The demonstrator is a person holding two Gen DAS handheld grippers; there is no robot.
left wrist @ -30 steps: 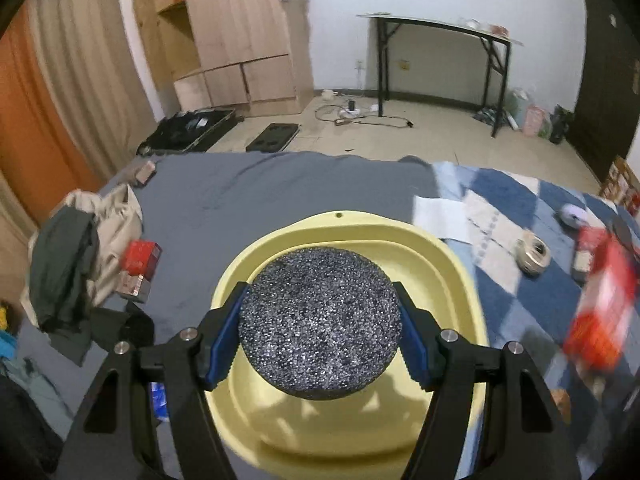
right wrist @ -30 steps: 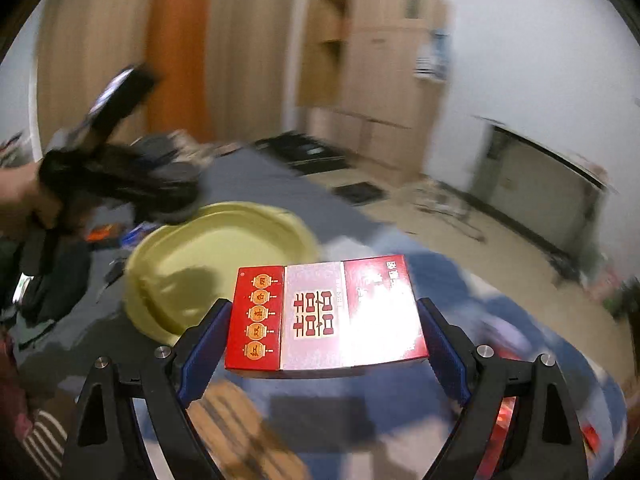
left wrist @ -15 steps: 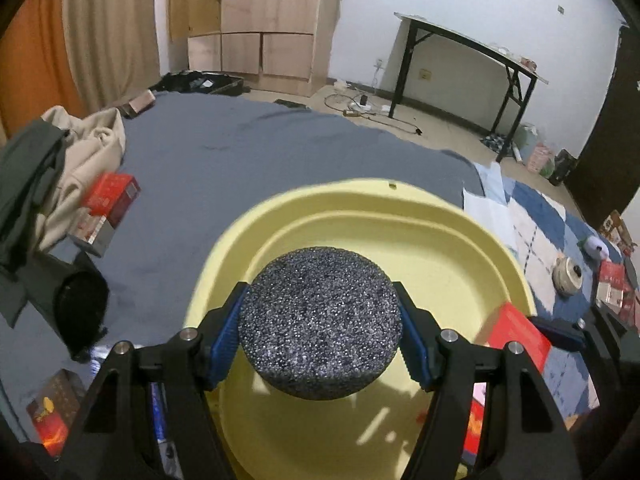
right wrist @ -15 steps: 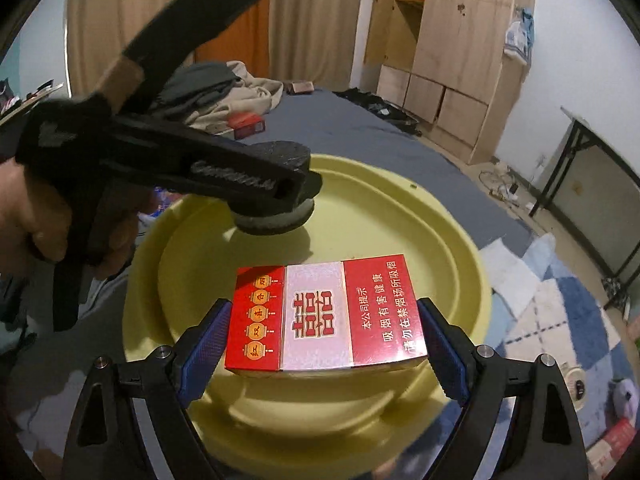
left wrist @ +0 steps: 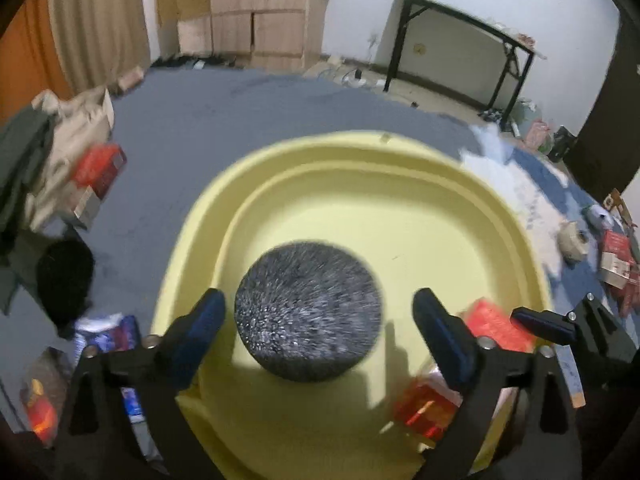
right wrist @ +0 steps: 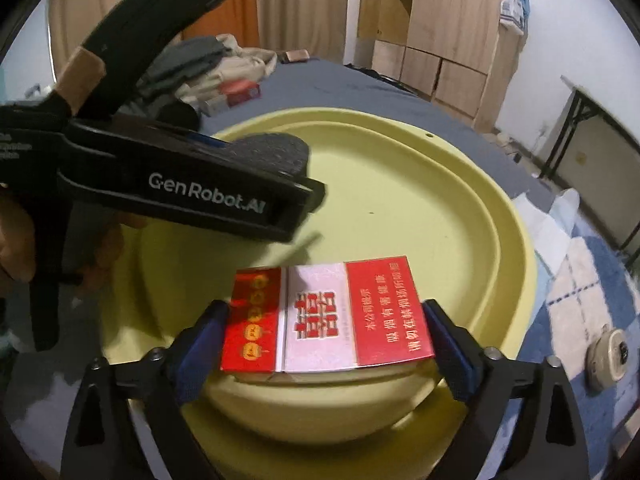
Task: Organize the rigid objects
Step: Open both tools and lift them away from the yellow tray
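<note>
Both claws have just been opening over the yellow basin [left wrist: 400, 168]: the left claw [left wrist: 318, 330] now stands wide, its pads clear of the speckled grey puck [left wrist: 307, 312] between them, blurred as it falls. The right claw [right wrist: 326, 340] is likewise spread, and the red box [right wrist: 326, 316], a second ago clamped, sits loose between its fingers. Both items look delivered.

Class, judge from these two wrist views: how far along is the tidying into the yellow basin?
Done: nothing rests settled in the yellow basin yet. In hand: both jaws have just been opening over it, freeing the speckled disc and the red box. Left: red boxes and a tape roll lie outside on the bedding.
</note>
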